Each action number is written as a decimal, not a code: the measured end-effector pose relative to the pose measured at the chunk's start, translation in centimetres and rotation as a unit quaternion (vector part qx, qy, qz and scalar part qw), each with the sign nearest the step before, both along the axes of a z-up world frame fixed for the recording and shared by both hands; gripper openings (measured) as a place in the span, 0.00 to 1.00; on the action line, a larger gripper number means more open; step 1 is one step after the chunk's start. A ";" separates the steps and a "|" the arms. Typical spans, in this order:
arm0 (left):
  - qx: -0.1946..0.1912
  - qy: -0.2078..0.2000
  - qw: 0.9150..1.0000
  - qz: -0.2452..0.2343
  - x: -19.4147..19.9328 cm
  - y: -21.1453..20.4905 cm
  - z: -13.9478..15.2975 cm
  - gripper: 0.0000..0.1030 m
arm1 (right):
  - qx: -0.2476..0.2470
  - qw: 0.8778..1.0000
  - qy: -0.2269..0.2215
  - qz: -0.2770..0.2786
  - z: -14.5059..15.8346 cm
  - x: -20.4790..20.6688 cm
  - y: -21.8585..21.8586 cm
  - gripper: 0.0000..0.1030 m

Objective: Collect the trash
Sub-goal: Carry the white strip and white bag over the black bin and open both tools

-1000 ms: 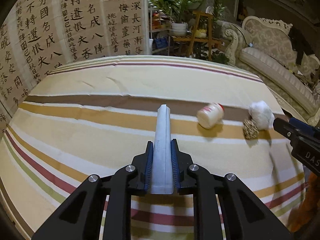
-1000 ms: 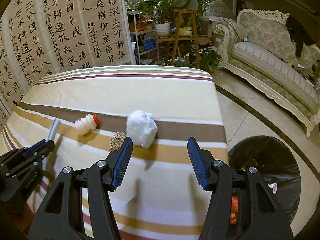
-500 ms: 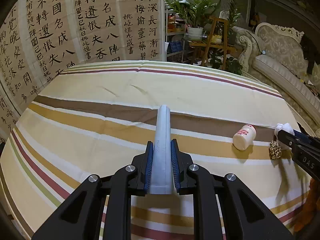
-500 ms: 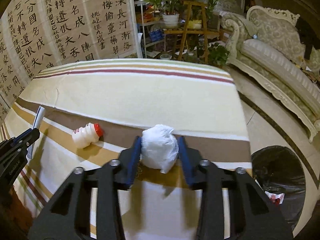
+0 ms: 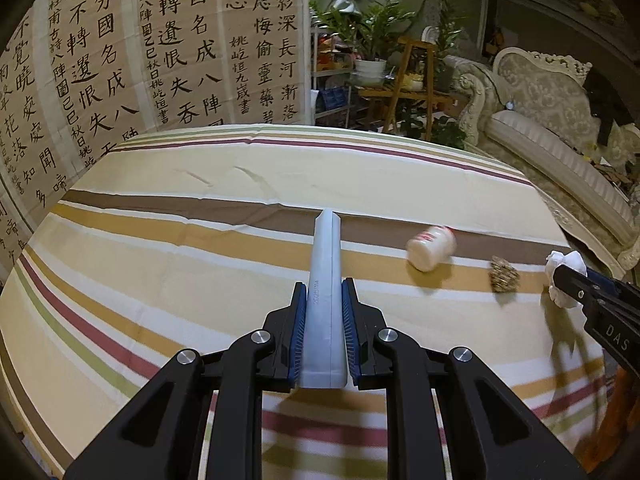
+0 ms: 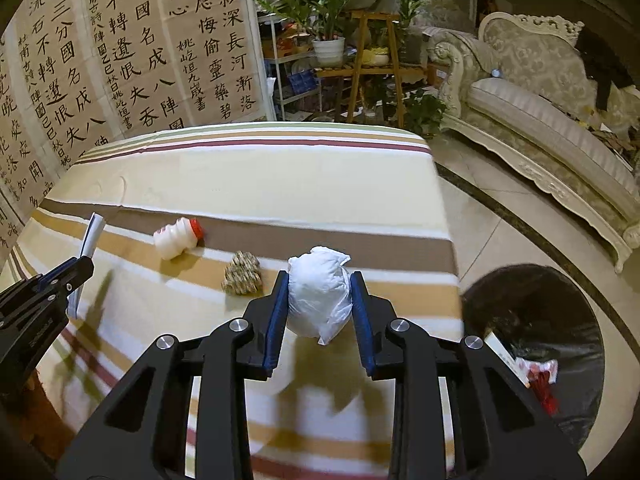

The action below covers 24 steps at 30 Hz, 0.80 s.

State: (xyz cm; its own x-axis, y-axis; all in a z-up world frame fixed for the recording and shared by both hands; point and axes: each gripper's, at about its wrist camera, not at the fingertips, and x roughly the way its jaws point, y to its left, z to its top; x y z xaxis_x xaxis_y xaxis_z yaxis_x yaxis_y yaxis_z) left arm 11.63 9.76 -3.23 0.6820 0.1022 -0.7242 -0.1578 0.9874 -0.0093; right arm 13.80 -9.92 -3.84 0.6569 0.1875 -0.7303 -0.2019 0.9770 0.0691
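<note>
My left gripper (image 5: 324, 300) is shut on a long pale grey tube (image 5: 326, 280) and holds it above the striped table (image 5: 160, 272). My right gripper (image 6: 319, 280) is shut on a crumpled white tissue ball (image 6: 318, 296), lifted above the table near its right edge; the ball also shows in the left wrist view (image 5: 566, 264). A small white bottle with a red cap (image 6: 176, 236) lies on its side on the table, with a brown pine cone (image 6: 242, 272) beside it. A black-lined trash bin (image 6: 536, 336) stands on the floor to the right of the table.
A calligraphy screen (image 6: 120, 52) stands behind the table. Potted plants on a wooden stand (image 6: 360, 40) and a cream sofa (image 6: 552, 120) lie beyond. The bin holds some trash (image 6: 536, 376).
My right gripper closed on the tissue ball and lifted it toward the table's right edge. My left gripper keeps holding the tube and has shifted a little.
</note>
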 end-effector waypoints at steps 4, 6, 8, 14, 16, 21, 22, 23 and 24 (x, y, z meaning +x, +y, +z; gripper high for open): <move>-0.003 -0.006 1.000 -0.011 -1.1 -1.5 0.3 0.18 | 0.003 1.000 -0.003 -0.007 0.1 -1.9 -1.2 0.29; -0.002 -0.008 1.000 -0.018 -1.6 -2.2 0.4 0.18 | 0.004 1.000 -0.005 -0.010 0.2 -2.8 -1.8 0.29; -0.003 -0.009 1.000 -0.024 -2.1 -2.9 0.5 0.18 | 0.005 1.000 -0.008 -0.013 0.3 -3.8 -2.4 0.29; -0.001 -0.013 0.999 -0.044 -3.7 -5.1 0.6 0.18 | 0.011 1.000 -0.015 -0.025 0.4 -6.1 -4.1 0.29; 0.000 -0.014 0.999 -0.049 -4.0 -5.8 0.7 0.18 | 0.015 0.999 -0.017 -0.029 0.3 -6.9 -4.8 0.29; 0.002 -0.017 0.998 -0.067 -4.7 -7.8 0.8 0.18 | 0.020 0.999 -0.022 -0.040 0.3 -8.3 -6.6 0.29; 0.003 -0.018 0.997 -0.069 -4.8 -8.2 0.8 0.18 | 0.021 0.999 -0.022 -0.044 0.2 -8.6 -7.1 0.29; 0.003 -0.018 0.997 -0.074 -4.9 -8.7 0.8 0.18 | 0.021 0.998 -0.022 -0.047 0.1 -8.8 -7.4 0.29; 0.004 -0.018 0.997 -0.078 -5.1 -9.1 0.8 0.18 | 0.022 0.998 -0.022 -0.050 0.0 -9.0 -7.8 0.29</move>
